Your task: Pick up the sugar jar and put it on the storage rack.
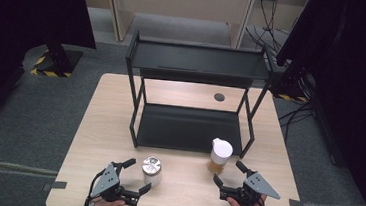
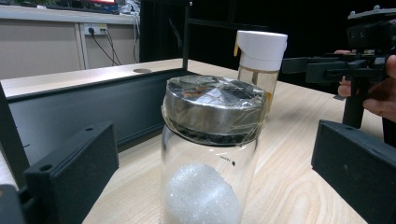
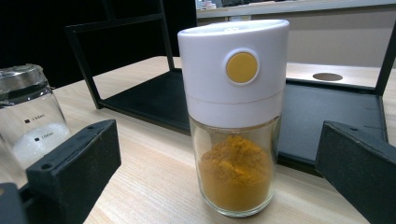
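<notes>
A clear glass jar (image 1: 151,170) with a silver lid and white powder at its bottom stands near the table's front, left of centre. My left gripper (image 1: 138,176) is open, and the jar (image 2: 212,140) stands just ahead between its two spread jaws, untouched. A glass spice jar (image 1: 220,155) with a white cap and orange powder stands to the right. My right gripper (image 1: 228,173) is open around the spice jar (image 3: 233,116), with a gap on both sides. The left gripper (image 2: 212,172) and right gripper (image 3: 219,172) each show bare pads.
A black two-tier metal rack (image 1: 189,128) stands on the wooden table (image 1: 115,107) behind both jars, its upper shelf (image 1: 197,59) bare. A round cable hole (image 1: 219,97) lies under the rack at the back. Dark screens stand left and right of the table.
</notes>
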{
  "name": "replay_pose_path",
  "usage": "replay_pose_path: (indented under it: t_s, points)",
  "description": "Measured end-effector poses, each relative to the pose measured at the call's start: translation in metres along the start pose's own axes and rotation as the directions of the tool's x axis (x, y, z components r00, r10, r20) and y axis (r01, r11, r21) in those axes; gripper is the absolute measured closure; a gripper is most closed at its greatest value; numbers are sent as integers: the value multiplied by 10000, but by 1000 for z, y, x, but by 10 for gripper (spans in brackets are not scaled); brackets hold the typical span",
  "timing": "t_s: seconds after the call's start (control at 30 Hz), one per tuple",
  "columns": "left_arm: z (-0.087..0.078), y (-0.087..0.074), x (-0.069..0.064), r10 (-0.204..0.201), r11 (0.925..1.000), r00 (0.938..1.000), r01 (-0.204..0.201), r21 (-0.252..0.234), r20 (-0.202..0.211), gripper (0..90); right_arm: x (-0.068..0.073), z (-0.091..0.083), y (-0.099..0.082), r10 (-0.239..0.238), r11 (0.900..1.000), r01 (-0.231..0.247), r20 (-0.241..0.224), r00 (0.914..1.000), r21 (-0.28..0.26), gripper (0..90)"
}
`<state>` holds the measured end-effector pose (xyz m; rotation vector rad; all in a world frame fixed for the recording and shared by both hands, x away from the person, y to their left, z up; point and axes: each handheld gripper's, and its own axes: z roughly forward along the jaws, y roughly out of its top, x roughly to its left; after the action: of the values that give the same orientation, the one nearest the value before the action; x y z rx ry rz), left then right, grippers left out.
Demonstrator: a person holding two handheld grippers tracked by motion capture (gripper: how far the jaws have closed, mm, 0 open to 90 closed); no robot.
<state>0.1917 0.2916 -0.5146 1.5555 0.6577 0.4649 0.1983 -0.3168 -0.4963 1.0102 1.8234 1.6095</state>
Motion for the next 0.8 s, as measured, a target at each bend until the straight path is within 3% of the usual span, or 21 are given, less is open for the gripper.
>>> replay_pose_path:
  t_s: [0.8]
  points:
    - [0, 0, -1, 7, 10000, 10000, -8, 53, 19, 1, -1, 1, -1, 163, 9999, -163, 14, 9999, 15, 5]
